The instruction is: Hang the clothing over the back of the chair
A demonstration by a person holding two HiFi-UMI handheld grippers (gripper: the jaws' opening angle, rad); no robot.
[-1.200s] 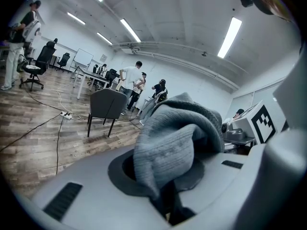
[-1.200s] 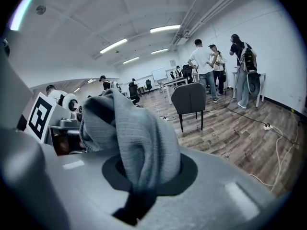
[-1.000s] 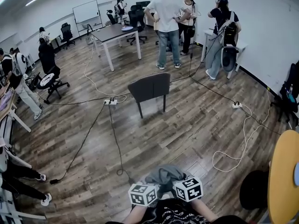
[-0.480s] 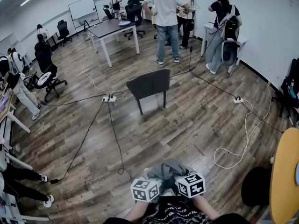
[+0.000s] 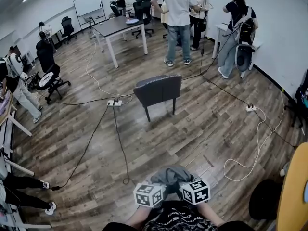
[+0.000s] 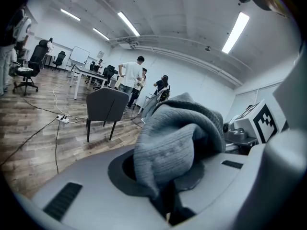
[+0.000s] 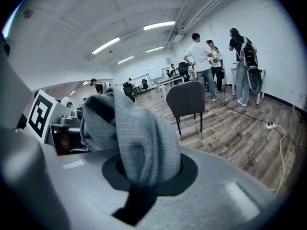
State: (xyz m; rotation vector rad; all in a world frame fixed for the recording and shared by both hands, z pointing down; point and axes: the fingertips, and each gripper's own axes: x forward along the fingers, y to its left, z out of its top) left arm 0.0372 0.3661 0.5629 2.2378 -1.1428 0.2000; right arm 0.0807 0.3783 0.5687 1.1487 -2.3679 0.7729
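Left hand-held gripper (image 5: 158,186), right hand-held gripper (image 5: 183,184) side by side, tilted down, clamping grey garment (image 5: 169,173).

Open floor (image 5: 202,134) before chair (image 5: 159,90), cable (image 5: 120,143) leftward

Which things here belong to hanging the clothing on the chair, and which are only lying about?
Belongs: grey knitted garment, clamped by the left gripper and the right gripper; dark grey chair.
Lying about: power strip, white cable, long table, whiteboard.
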